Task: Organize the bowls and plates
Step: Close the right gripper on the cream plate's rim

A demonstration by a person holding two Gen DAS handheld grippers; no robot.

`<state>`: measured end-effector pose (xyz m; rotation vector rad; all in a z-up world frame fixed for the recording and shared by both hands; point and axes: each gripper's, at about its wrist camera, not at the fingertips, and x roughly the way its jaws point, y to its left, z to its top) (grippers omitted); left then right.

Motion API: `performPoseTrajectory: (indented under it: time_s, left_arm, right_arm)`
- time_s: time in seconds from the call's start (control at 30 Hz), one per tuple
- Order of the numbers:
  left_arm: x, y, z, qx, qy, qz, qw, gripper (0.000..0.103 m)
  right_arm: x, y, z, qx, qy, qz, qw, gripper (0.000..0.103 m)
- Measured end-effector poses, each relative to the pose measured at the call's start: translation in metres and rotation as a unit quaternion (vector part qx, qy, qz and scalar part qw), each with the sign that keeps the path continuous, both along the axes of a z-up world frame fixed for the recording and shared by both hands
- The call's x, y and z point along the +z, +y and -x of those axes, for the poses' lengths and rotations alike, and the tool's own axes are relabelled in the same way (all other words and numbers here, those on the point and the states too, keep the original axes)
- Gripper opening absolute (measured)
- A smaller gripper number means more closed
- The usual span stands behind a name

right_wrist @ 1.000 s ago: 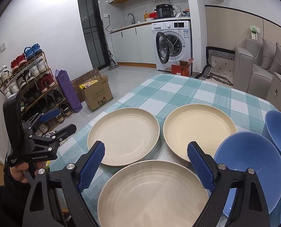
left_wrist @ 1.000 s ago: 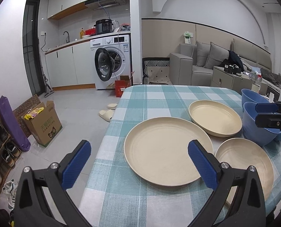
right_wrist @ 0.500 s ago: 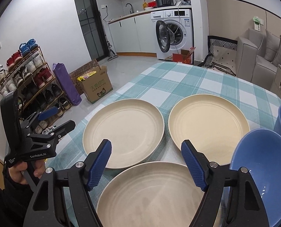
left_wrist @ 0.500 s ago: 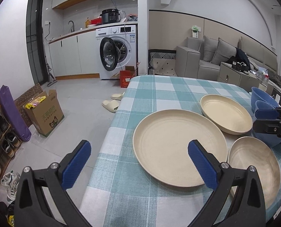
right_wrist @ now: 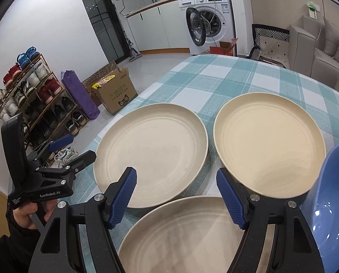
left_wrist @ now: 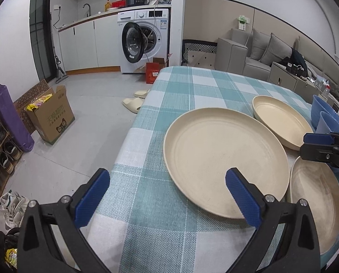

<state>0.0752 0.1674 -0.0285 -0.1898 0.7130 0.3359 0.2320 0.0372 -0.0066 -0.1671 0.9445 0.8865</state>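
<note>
Blue ribbed pads of the right gripper (right_wrist: 176, 195) are closing, nothing between them yet; they hang just above the far rim of the nearest cream plate (right_wrist: 185, 234). Left gripper (left_wrist: 167, 195) stands spread wide and empty over the checked tablecloth (left_wrist: 192, 86), its right pad over the near edge of the left plate (left_wrist: 224, 163). Third plate (right_wrist: 267, 143) lies beyond, beside the left one, rims close, contact not clear. Blue bowl (right_wrist: 329, 204) sits at the right edge, just beside the nearest plate; in the left view a second bowl (left_wrist: 322, 109) lies behind it. All three plates lie flat and single, nothing stacked. Step in hand looks like a rim pinch on the nearest plate. To do it well: one pad under the lip, one on top, bite squarely on the rim, lift level, keep clear of the bowl. Thin smooth rims may slip from a shallow bite.
</note>
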Motion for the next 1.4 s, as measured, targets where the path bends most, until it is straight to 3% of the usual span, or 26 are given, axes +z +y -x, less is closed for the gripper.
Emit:
performPoseTrajectory:
  time_s: [0.4, 0.67, 0.93, 1.3, 1.4]
  left_arm:
    - [-0.012, 0.005, -0.008, -0.011, 0.027, 0.034, 0.999, 0.084]
    - [-0.021, 0.007, -0.014, -0.018, 0.043, 0.059, 0.9972, 0.063]
    - [-0.026, 0.008, -0.014, -0.021, 0.046, 0.069, 0.9963, 0.059]
    - [-0.028, 0.005, -0.017, -0.031, 0.05, 0.076, 0.9954, 0.04]
    - [-0.028, 0.002, -0.017, -0.033, 0.052, 0.068, 0.9957, 0.037]
  right_arm:
    - [-0.023, 0.012, -0.013, -0.004, 0.029, 0.016, 0.999, 0.068]
    - [-0.035, 0.02, -0.02, -0.01, 0.04, 0.027, 0.999, 0.062]
    - [-0.046, 0.025, -0.025, -0.02, 0.043, 0.039, 0.998, 0.051]
    - [-0.047, 0.029, -0.026, -0.019, 0.051, 0.037, 0.998, 0.044]
    - [-0.048, 0.027, -0.027, -0.021, 0.058, 0.032, 0.998, 0.033]
